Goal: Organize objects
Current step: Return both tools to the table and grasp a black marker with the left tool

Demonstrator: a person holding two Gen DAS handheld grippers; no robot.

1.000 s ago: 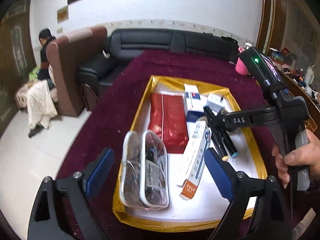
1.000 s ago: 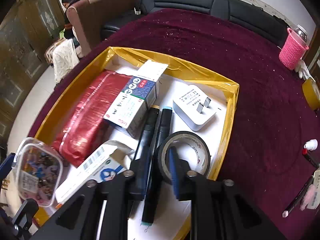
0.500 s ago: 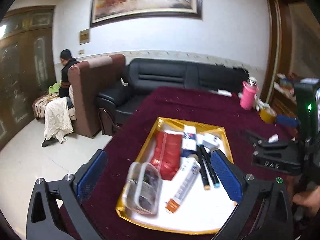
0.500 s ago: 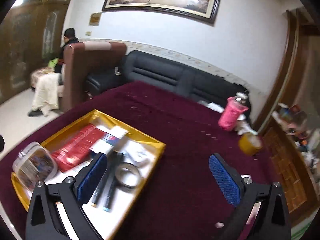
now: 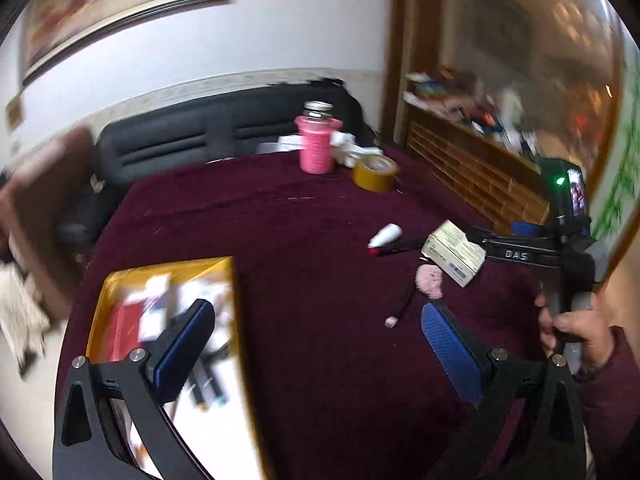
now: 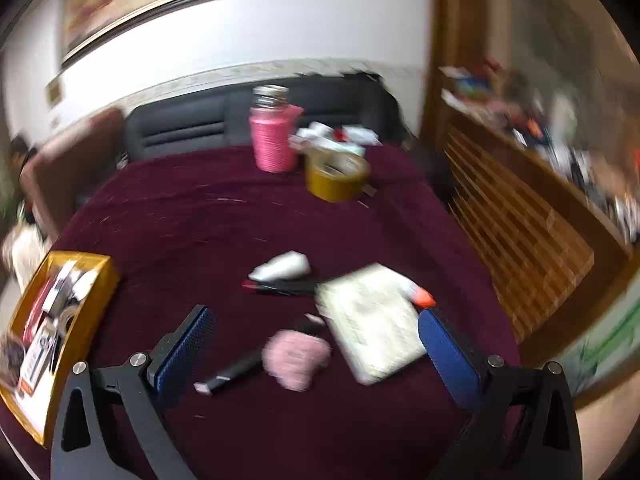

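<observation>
Both grippers, left [image 5: 316, 344] and right [image 6: 316, 350], spread wide, empty; cream box [image 6: 372, 320] at two o'clock.

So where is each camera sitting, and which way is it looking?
Left wrist: on the left gripper, looking over the maroon table; shows its open blue fingers, plus the right gripper in a hand.
Right wrist: on the right gripper, facing the loose items; shows only its open fingers.
Both share: pink cup, yellow tape roll, gold tray, white box.
</observation>
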